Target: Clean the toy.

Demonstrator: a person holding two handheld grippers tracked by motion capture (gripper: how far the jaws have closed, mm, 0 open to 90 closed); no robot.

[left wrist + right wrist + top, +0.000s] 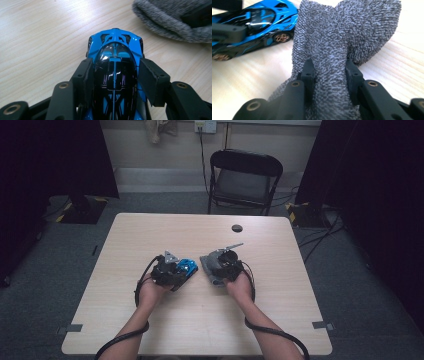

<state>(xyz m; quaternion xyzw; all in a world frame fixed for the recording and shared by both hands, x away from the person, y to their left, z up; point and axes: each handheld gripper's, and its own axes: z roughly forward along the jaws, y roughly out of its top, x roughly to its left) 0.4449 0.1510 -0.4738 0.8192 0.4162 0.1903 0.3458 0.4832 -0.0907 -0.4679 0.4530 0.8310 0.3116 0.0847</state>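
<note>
Cloth: a grey terry cloth (342, 37) with a nubby looped pile was noted, bunched into soft folds and pinched at its middle.
Car: a blue and black toy car (115, 72) of glossy hard plastic was recorded, low and wedge-shaped, with bronze-coloured wheels seen in the right gripper view.
Table: a pale wood-grain table (280, 310) with rounded corners was observed.
Position: the car was found near the table's centre; the cloth lay just beside it, at 3 o'clock.
Left gripper (169, 270): it was clenched on the car's flanks, forearm entering from 6 o'clock.
Right gripper (329, 72): it was clamped on the cloth, jaws pointed toward 10 o'clock in the high view.
</note>
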